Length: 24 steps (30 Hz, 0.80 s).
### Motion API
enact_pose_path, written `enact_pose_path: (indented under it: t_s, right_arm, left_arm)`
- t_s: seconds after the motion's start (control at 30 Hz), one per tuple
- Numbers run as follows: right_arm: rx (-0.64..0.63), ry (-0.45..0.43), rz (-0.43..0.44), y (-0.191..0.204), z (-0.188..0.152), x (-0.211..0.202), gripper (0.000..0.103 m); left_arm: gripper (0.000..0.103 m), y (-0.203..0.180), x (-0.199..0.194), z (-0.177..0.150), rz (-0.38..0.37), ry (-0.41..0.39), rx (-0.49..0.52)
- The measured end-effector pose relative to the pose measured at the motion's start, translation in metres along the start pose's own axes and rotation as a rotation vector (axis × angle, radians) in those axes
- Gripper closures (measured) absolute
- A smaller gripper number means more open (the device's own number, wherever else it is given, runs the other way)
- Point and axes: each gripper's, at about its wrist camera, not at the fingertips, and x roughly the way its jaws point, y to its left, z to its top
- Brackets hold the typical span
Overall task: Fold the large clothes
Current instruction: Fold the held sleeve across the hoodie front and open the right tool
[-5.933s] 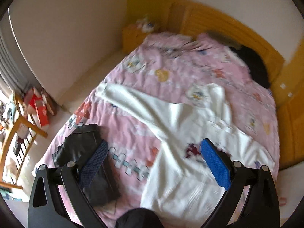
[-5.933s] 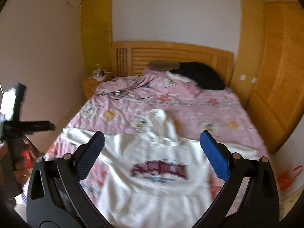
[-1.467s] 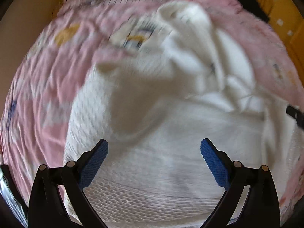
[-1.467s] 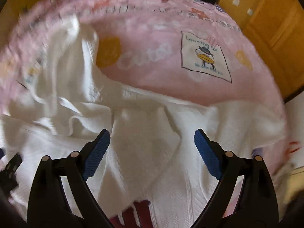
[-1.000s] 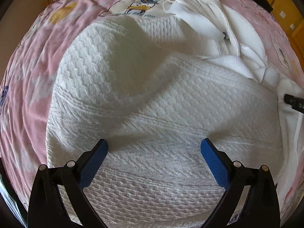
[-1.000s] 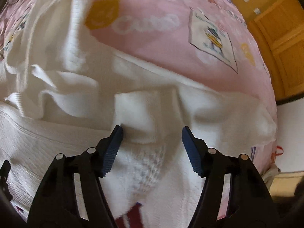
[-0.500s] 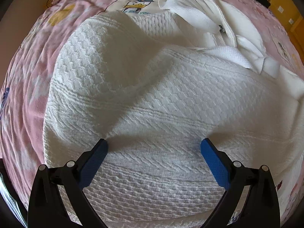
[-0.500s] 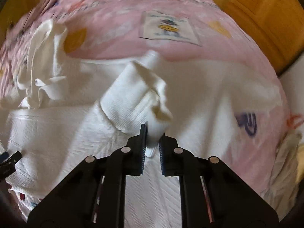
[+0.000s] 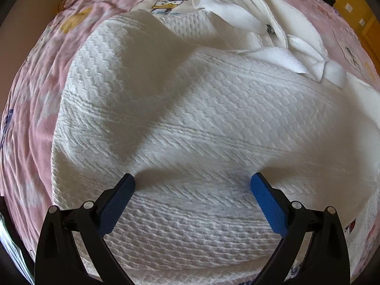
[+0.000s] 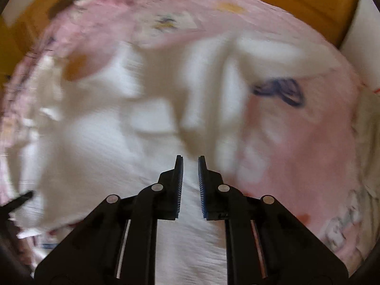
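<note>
While the white sweater (image 9: 190,123) lies spread on the pink bedspread (image 9: 30,99), folding looks barely begun — its left side sits doubled over the body, and the rest is left to do. Left gripper (image 9: 192,190) hangs over that fold with fingers wide apart, holding nothing. Hood (image 9: 232,7) points to the far end, hem near, so the long axis runs near-to-far. Right gripper (image 10: 190,185) has its fingers nearly closed on white cloth — I think the other sleeve (image 10: 206,99), but it's too blurry to be sure.
</note>
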Motion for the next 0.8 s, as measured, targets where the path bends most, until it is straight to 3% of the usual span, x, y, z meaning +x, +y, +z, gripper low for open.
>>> enact_pose_path:
  t_s: [0.1,0.2,0.27,0.37,0.47,0.5,0.57,0.6,0.7,0.8]
  right_arm:
    - [-0.081,0.019,0.086,0.026,0.005,0.016,0.090]
    - [-0.203,0.072,-0.007,0.042,0.001,0.047,0.090]
    - [-0.250,0.072,-0.022,0.048,-0.002,0.053,0.090]
    - [-0.248,0.074,0.026,0.045,0.001,0.045,0.090]
    - [-0.159,0.070,0.108,0.019,0.010,0.025,0.089]
    - [-0.121,0.064,0.130,0.007,0.016,0.020,0.084]
    - [-0.016,0.041,0.185,-0.030,0.030,0.006,0.054]
    - [0.051,0.016,0.199,-0.055,0.039,-0.003,0.024]
    - [0.161,-0.071,0.150,-0.114,0.062,-0.022,0.011]
    - [0.268,-0.078,0.136,-0.175,0.085,-0.023,0.011]
  left_arm:
    - [0.008,-0.014,-0.007,-0.001,0.006,0.013,0.019]
    - [0.008,-0.034,-0.020,0.001,0.031,0.009,0.066]
    - [0.008,-0.047,-0.031,0.004,0.039,0.008,0.088]
    - [0.008,-0.076,-0.051,0.011,0.042,-0.005,0.141]
    - [0.008,-0.106,-0.062,0.018,0.041,-0.016,0.188]
    - [0.008,-0.113,-0.065,0.021,0.037,-0.018,0.194]
    - [0.008,-0.133,-0.069,0.024,0.028,-0.023,0.205]
    - [0.008,-0.145,-0.070,0.023,0.023,-0.024,0.211]
    - [0.008,-0.179,-0.076,0.017,0.007,-0.026,0.228]
    - [0.008,-0.207,-0.084,0.009,-0.009,-0.021,0.247]
